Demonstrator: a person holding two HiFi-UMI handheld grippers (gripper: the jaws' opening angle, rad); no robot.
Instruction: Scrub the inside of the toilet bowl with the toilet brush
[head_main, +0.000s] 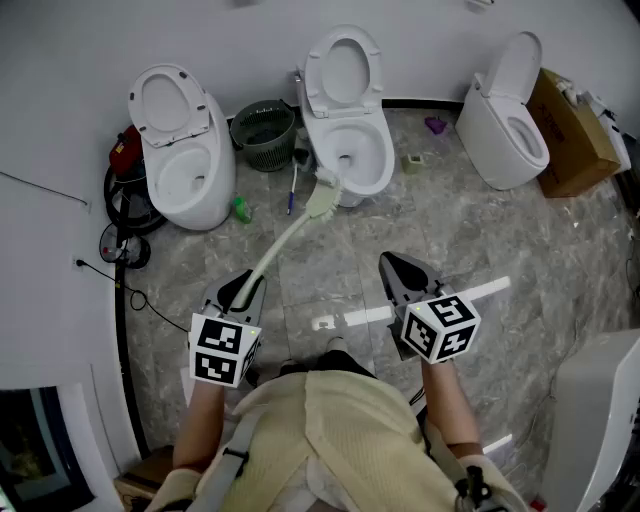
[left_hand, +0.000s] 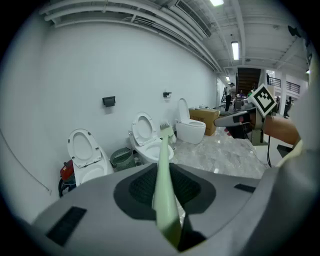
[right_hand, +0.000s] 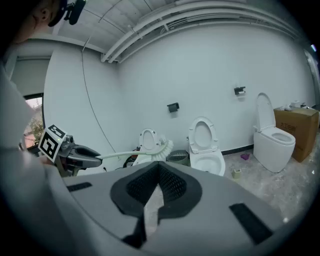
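Toilet brush: pale green throughout.
Toilet bowl: white.
Waste basket: dark grey-green mesh.
Floor: grey, veined like marble.
Left gripper: dark grey; cube marked in black-and-white squares.
Box: brown.

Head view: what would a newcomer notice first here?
Three white toilets stand along the wall with their seats up: the left toilet, the middle toilet and the right toilet. The left gripper is shut on a pale green toilet brush, whose head hangs in front of the middle toilet, not yet in the bowl. The right gripper is shut and empty beside it.
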